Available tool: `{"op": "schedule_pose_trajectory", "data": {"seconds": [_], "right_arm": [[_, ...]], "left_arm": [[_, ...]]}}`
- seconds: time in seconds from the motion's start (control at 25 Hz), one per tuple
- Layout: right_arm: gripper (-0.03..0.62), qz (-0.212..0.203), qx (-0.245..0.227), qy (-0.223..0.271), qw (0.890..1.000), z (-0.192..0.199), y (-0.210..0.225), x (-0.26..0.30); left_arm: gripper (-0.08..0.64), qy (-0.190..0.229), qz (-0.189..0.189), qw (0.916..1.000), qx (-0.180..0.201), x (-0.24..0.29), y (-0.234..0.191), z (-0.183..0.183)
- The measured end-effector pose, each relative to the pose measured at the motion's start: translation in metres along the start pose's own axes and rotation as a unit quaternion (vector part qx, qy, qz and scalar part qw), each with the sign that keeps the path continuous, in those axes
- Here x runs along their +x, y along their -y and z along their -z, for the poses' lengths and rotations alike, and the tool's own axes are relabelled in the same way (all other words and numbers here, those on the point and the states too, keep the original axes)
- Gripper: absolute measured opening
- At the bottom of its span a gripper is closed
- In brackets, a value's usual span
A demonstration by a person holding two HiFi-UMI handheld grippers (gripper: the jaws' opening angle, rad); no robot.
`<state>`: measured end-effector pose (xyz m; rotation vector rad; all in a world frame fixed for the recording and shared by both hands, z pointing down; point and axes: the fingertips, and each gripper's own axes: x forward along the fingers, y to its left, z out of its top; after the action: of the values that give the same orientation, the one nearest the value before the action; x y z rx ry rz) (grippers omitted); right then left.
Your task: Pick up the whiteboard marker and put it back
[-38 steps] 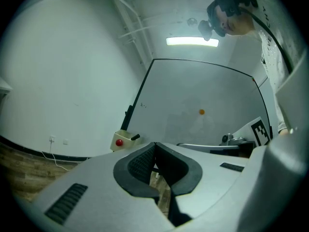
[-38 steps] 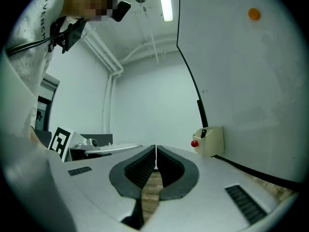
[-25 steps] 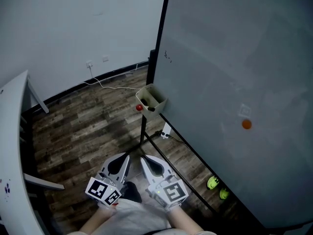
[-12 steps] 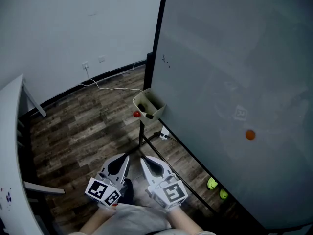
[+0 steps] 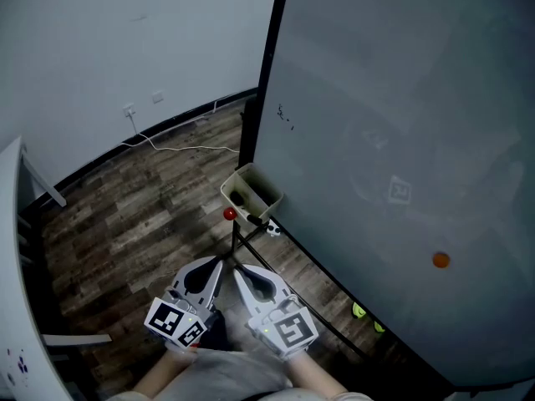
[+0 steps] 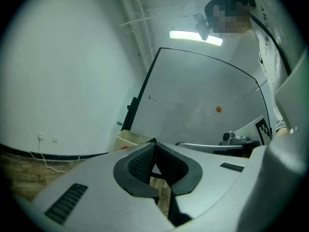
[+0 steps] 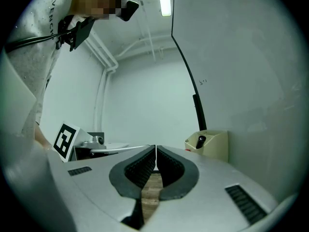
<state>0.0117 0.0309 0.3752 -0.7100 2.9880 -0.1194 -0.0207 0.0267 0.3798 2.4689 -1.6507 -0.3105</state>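
Now the whiteboard marker stands in its holder, twelve o'clock from left tool and seemingly nearer right tool, both closed, empty.

a box hung on the lower corner of the whiteboard, a marker in it; left gripper and right gripper sat side by side before it.

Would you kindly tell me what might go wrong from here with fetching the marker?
The left gripper and right gripper are both shut, so either may bump the black marker instead of gripping it. The marker sits low inside the open-topped beige box, so jaws could knock its walls.
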Motion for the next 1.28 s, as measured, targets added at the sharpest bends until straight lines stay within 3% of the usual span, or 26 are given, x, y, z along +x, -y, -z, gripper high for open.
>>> {"op": "schedule_pose_trajectory", "data": {"seconds": [0.28, 0.68, 1.28], "right_arm": [[0.020, 0.026, -0.023, 0.003, 0.999, -0.014, 0.019, 0.043], [0.020, 0.084, -0.018, 0.008, 0.996, -0.010, 0.055, 0.061], [0.021, 0.201, -0.026, -0.006, 0.979, -0.011, 0.105, 0.061]], "left_arm": [[0.015, -0.014, 0.034, 0.9993, -0.006, 0.031, -0.038, -0.015], [0.015, -0.034, 0.099, 0.9945, -0.009, 0.069, -0.064, -0.005], [0.015, -0.046, 0.152, 0.9870, -0.027, 0.095, -0.093, -0.001]]}}
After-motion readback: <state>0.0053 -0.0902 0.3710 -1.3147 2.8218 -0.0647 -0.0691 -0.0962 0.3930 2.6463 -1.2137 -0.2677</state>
